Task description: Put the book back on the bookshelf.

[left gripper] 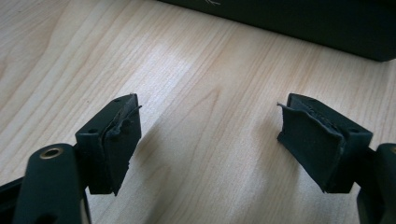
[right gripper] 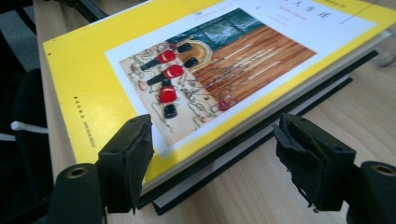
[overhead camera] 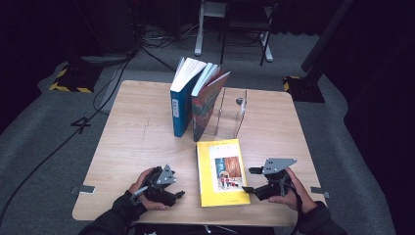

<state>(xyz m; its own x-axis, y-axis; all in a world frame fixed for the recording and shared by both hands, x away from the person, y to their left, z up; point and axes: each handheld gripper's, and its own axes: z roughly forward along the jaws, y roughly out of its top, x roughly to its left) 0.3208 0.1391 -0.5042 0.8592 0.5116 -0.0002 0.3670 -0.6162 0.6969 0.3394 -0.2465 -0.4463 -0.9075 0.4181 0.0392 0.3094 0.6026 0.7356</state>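
High view shows the yellow book [overhead camera: 221,172] lying flat near the table's [overhead camera: 137,142] front edge between the left gripper [overhead camera: 177,194] and right gripper [overhead camera: 248,179], both with jaws apart, holding nothing.

Table [overhead camera: 147,142] brightly lit from above, surroundings dark, soft focus throughout

yellow book [right gripper: 93,88] cropped, title unreadable

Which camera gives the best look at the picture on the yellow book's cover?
The right gripper view: the yellow book lies close, its cover picture sharp and large. The high view shows the whole book flat on the table, but small. The left gripper view shows bare tabletop.
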